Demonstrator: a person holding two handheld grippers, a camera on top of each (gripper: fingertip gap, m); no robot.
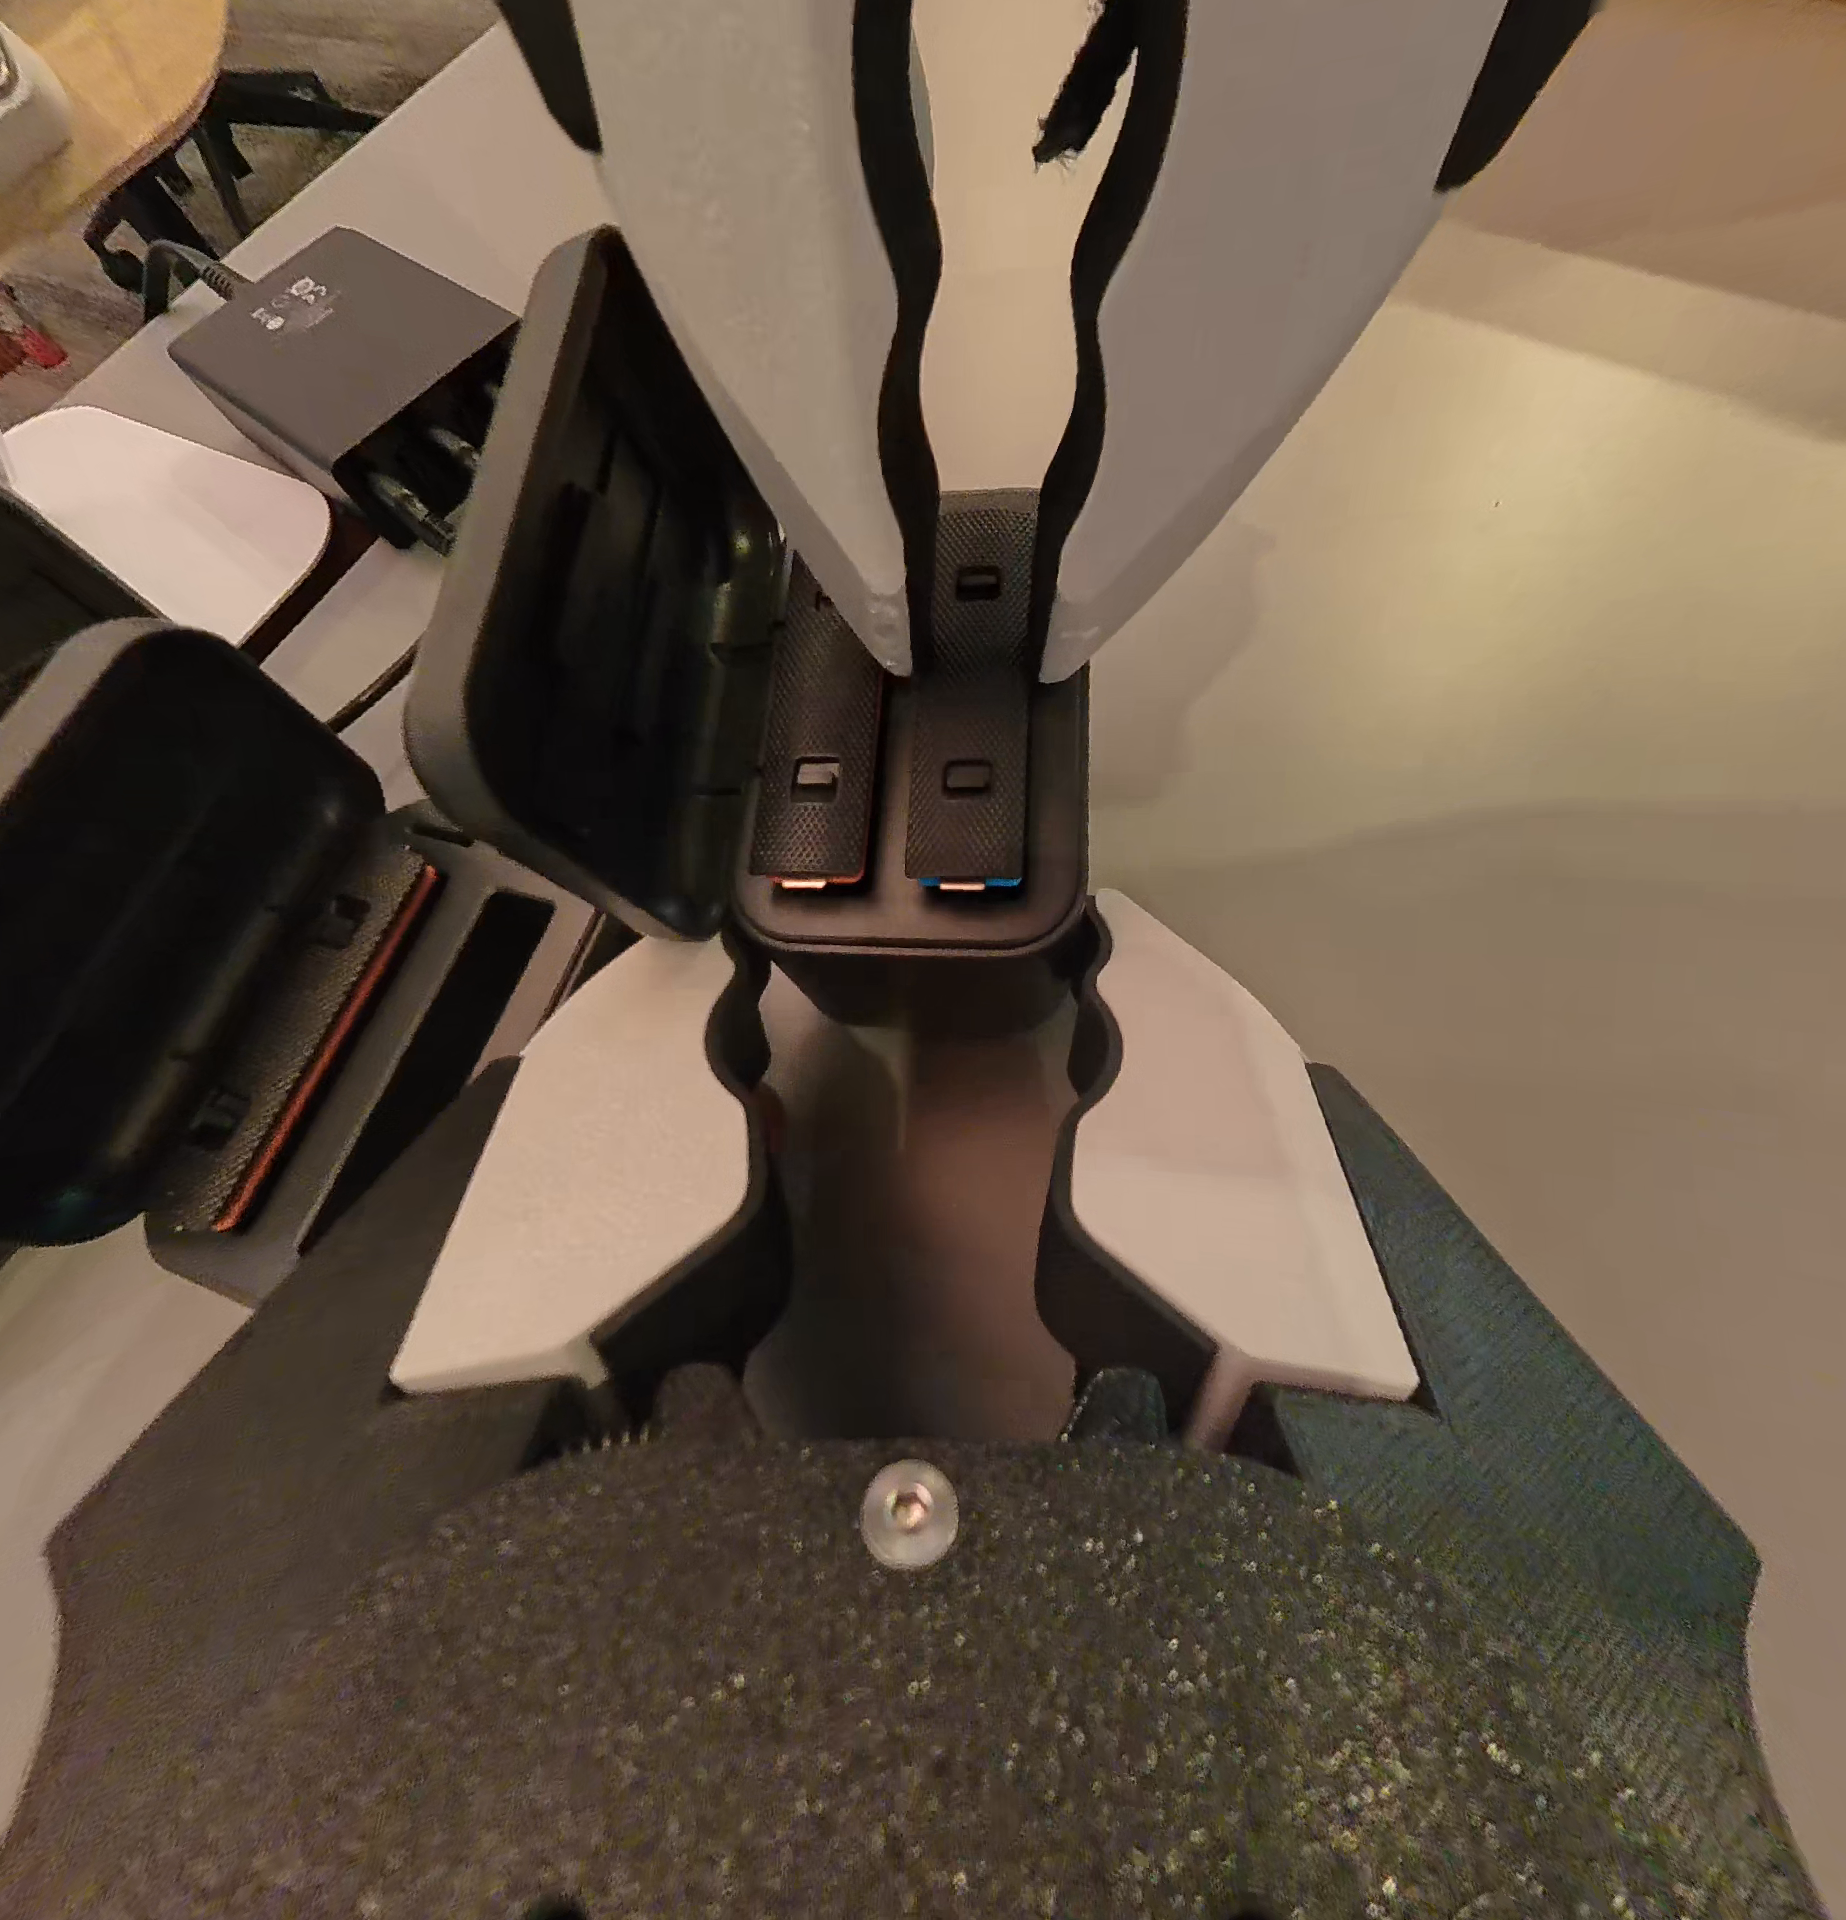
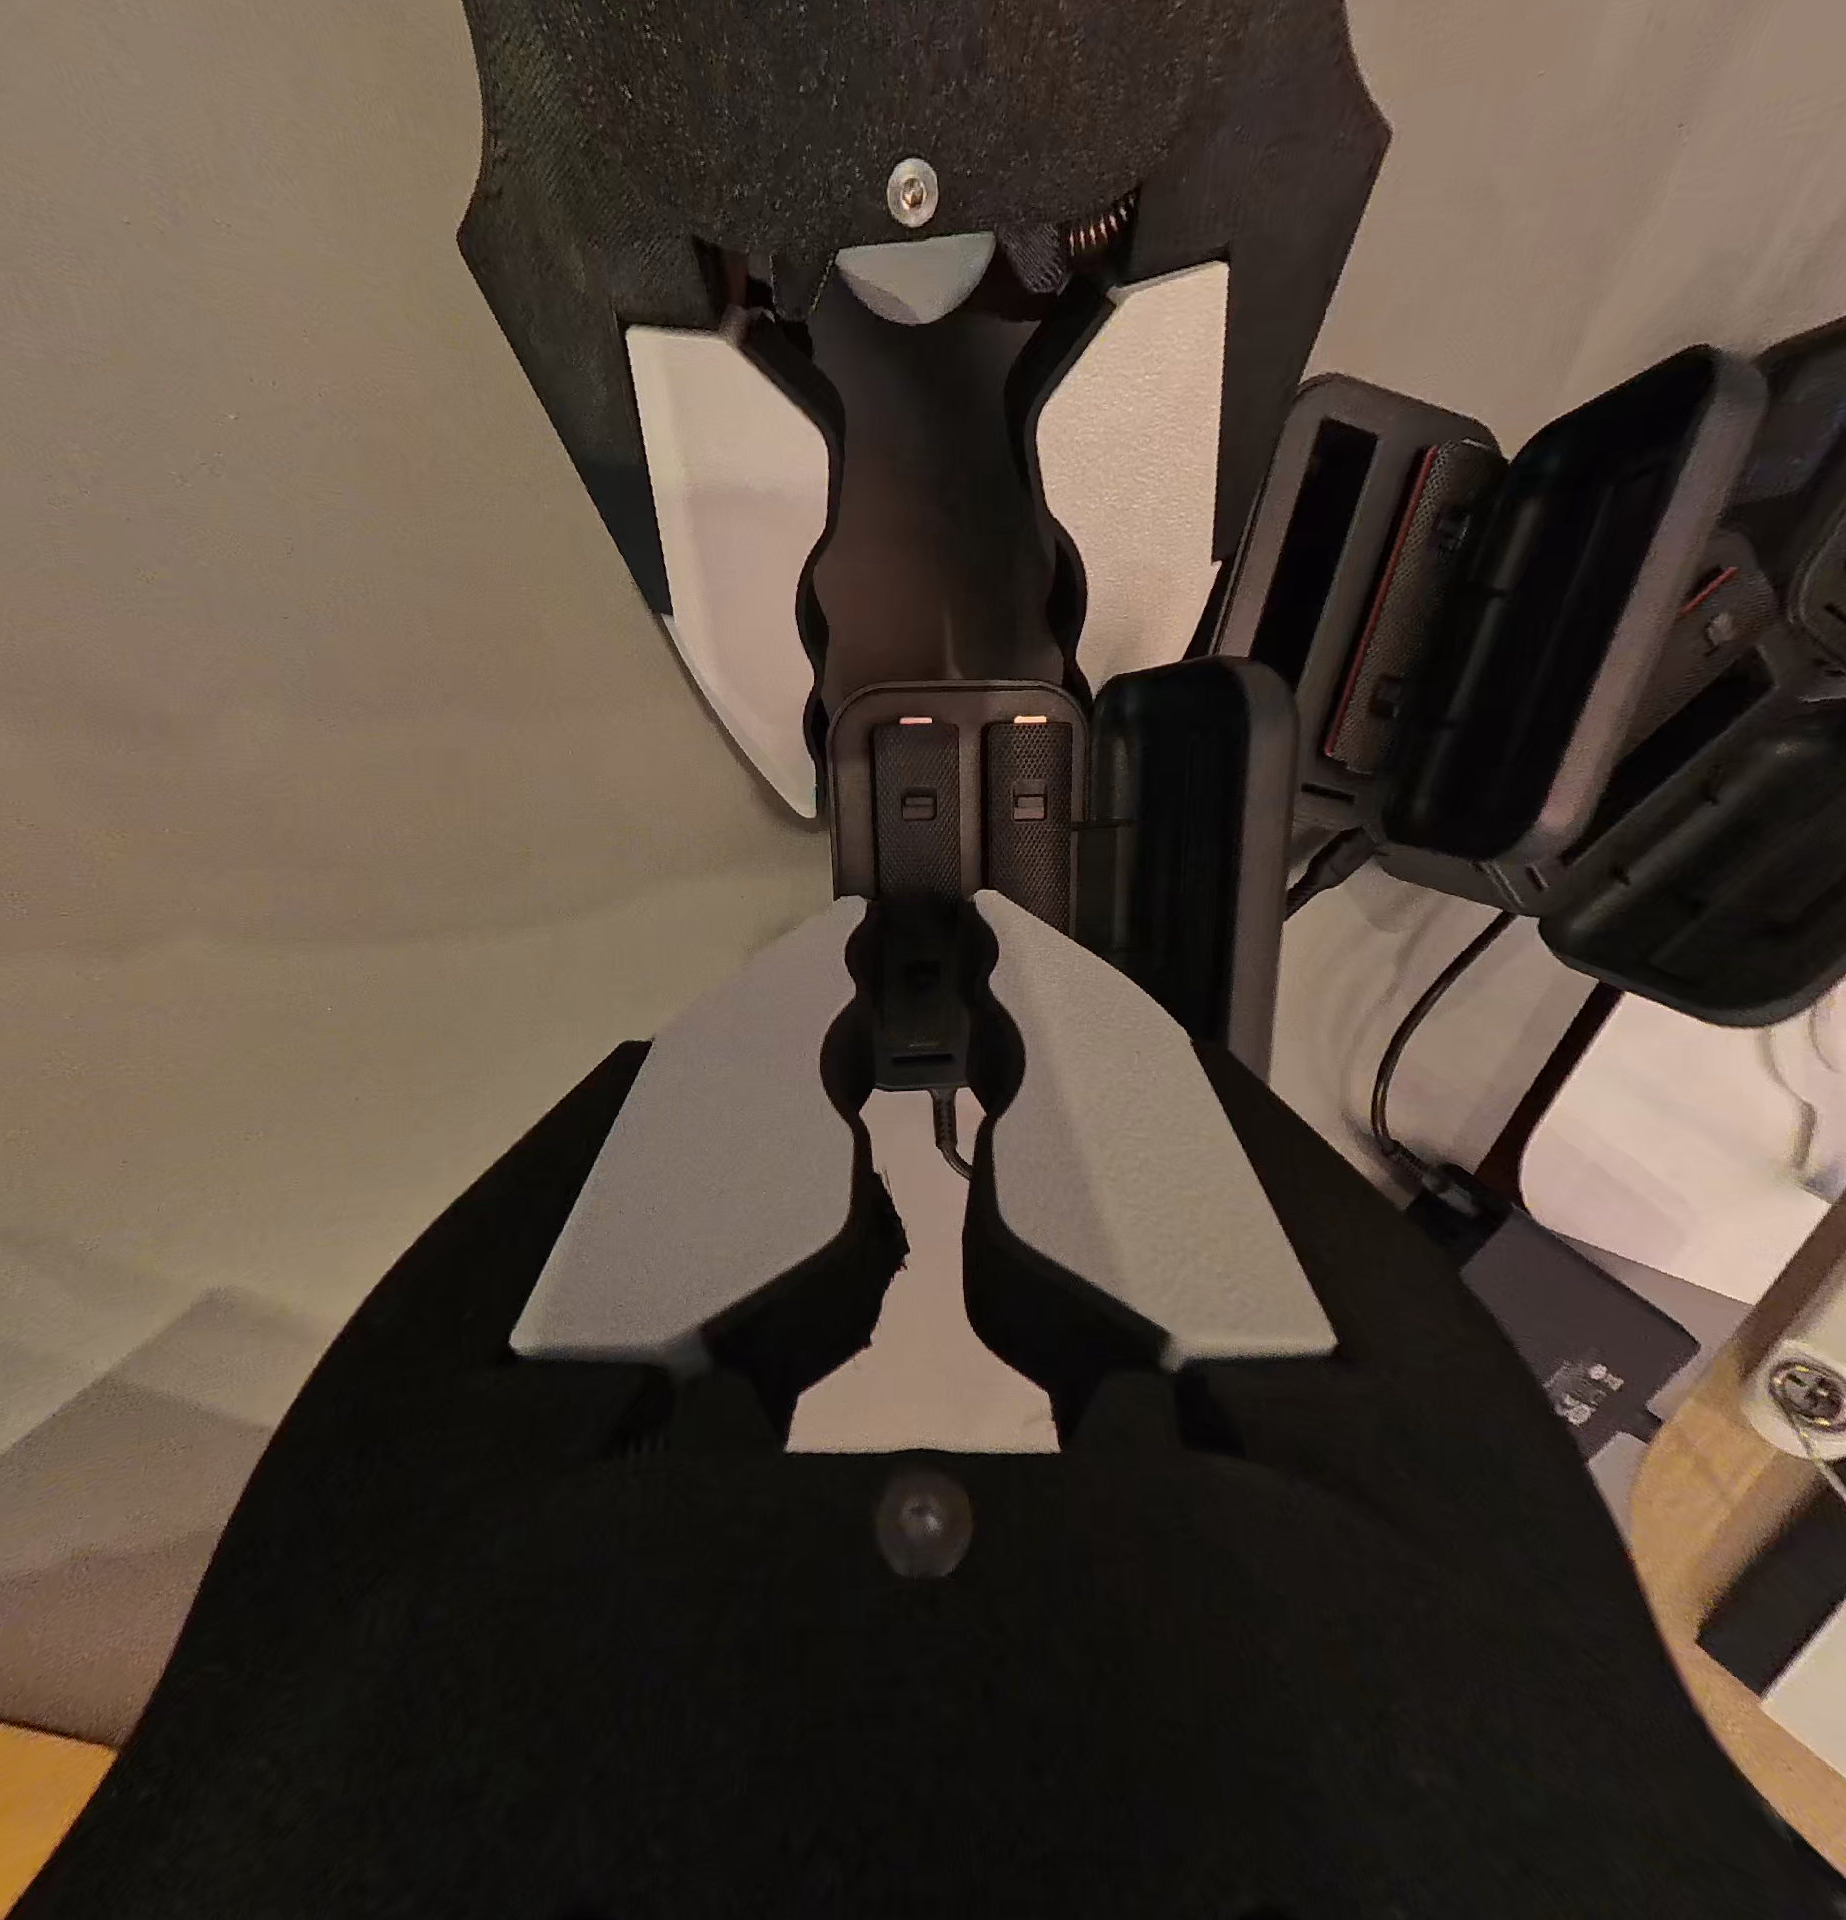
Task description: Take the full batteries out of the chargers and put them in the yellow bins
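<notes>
Black charger (image 1: pixel 903 914): my left fingers (image 1: pixel 1095 997) hold it.
Battery (image 2: pixel 917 997): long end toward me; right fingers (image 2: pixel 1002 935) pinch it.

The left gripper (image 1: pixel 903 956) points forward, and its two white fingers (image 1: pixel 607 1164) sit on each side of a dark box, squeezing its near end. The right gripper (image 2: pixel 919 914) comes from the other way, so the two point at each other nose to nose. Its fingers (image 2: pixel 721 1132) are close together, with their tips on each side of a thin dark piece (whether they really touch it is hard to tell).
</notes>
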